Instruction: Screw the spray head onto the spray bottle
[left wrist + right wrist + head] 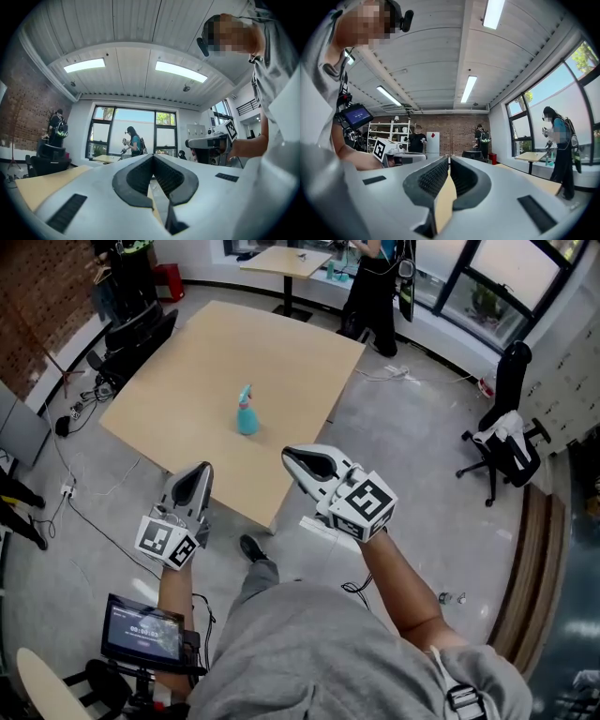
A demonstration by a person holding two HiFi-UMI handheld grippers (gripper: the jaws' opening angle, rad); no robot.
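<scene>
A teal spray bottle (247, 416) stands upright near the middle of the light wooden table (187, 399), with a paler spray head (246, 392) at its top; how the head sits on it is too small to tell. My left gripper (202, 469) hangs shut and empty off the table's near edge, short of the bottle. My right gripper (290, 455) is also shut and empty, just right of the near corner. In the left gripper view the left gripper (152, 157) has its jaws together. The right gripper (448, 159) shows the same in its own view. Neither gripper view shows the bottle.
A black office chair (506, 442) stands on the grey floor at the right. A second small table (286, 259) and a standing person (370, 287) are at the back. Dark chairs and cables (103, 381) lie to the left. A screen (145, 629) sits low by my left arm.
</scene>
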